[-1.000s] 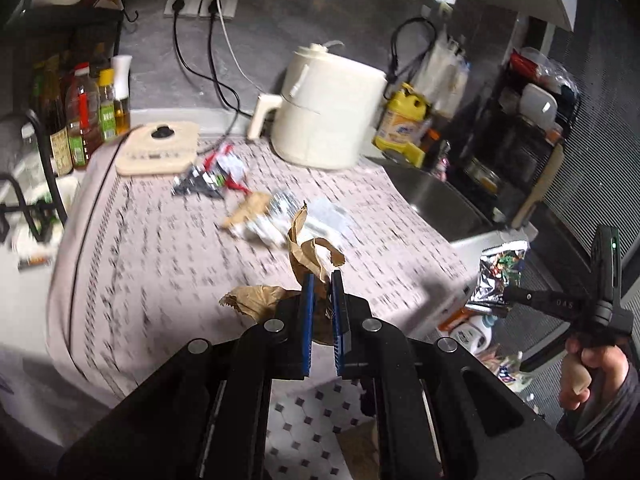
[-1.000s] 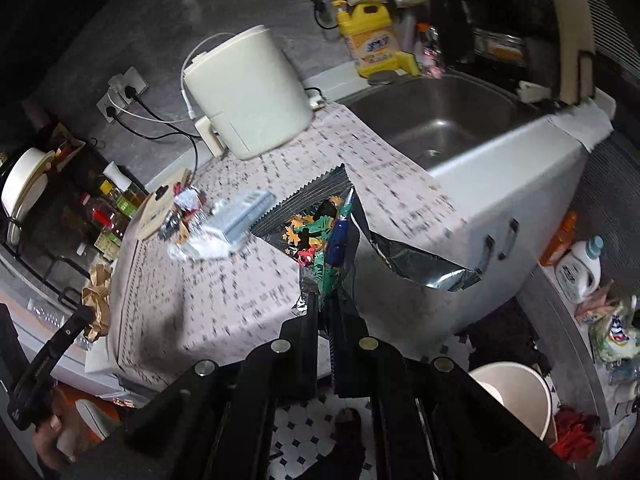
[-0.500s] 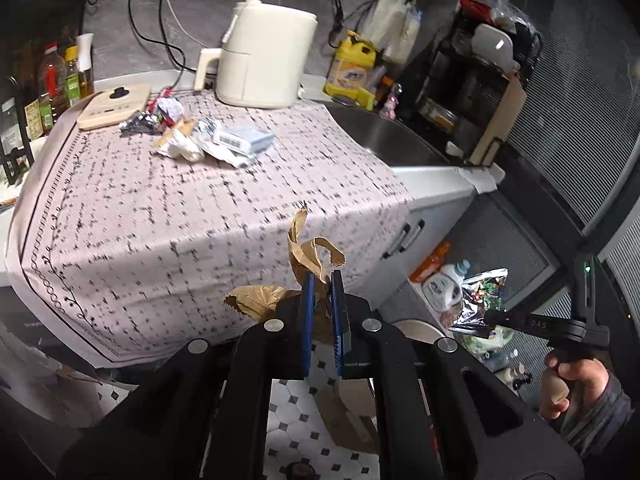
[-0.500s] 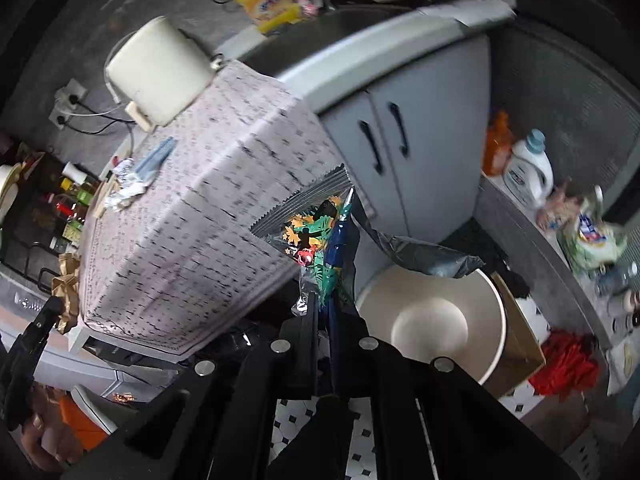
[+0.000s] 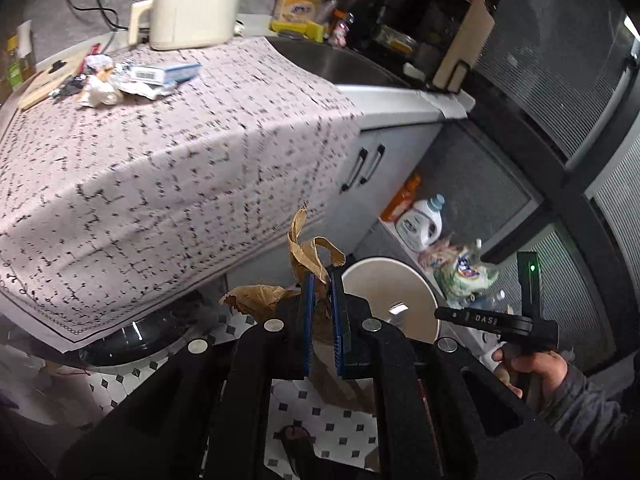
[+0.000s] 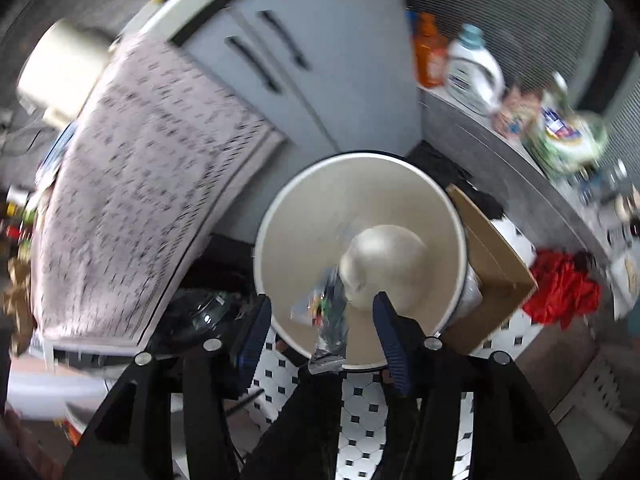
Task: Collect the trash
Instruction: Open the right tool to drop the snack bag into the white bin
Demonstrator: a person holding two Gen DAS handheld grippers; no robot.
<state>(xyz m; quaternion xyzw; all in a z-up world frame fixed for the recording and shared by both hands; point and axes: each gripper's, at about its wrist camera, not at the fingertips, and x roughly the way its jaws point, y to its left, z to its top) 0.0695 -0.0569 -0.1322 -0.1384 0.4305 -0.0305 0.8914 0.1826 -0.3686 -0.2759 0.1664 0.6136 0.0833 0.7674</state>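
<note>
My left gripper (image 5: 322, 282) is shut on a crumpled brown paper scrap (image 5: 308, 252), held off the counter's front edge above the floor. My right gripper (image 6: 322, 312) is open over a round white trash bin (image 6: 452, 216) on the tiled floor. A foil snack wrapper (image 6: 328, 320) hangs loose between its fingers, falling into the bin. The bin also shows in the left wrist view (image 5: 384, 280), below and right of the paper. More trash (image 5: 132, 80) lies on the patterned tablecloth (image 5: 160, 168) at the back left.
A white kettle (image 5: 192, 4) and a yellow bottle (image 5: 298, 0) stand at the counter's back, by the sink (image 5: 340, 64). Detergent bottles (image 6: 472, 68), a cardboard box (image 6: 492, 272) and a red cloth (image 6: 560, 292) surround the bin. Grey cabinet doors (image 6: 312, 60) are behind it.
Both grippers moved off the counter toward the bin. My right gripper has opened and let go of the foil wrapper over the bin. The left still holds the brown paper.
</note>
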